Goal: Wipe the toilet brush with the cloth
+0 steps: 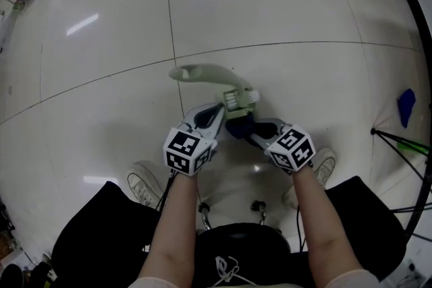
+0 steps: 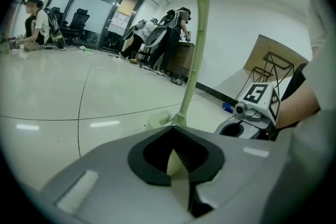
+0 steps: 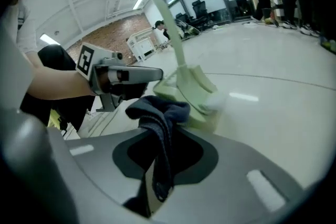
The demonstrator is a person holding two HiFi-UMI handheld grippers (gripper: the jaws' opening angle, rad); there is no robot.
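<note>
The left gripper [image 1: 216, 112] clamps the toilet brush [image 1: 209, 72] just beside its head. The right gripper [image 1: 243, 130] pinches the cloth [image 3: 157, 113], which touches that head.

The left gripper [image 1: 217, 111] and right gripper [image 1: 243, 131] are alike. Each has broad grey fingers [image 2: 105, 176] bearing pale rectangular patches, and a black-lined hollow [image 2: 149, 162] sits between them. Behind the fingers each carries a cube of black-and-white square markers, the left cube [image 1: 186, 150] and the right cube [image 1: 292, 148]. Further back, the person wears black trousers [image 1: 88, 239] and white sneakers [image 1: 143, 187], and a white cord [image 1: 228, 269] lies on the dark clothing.
</note>
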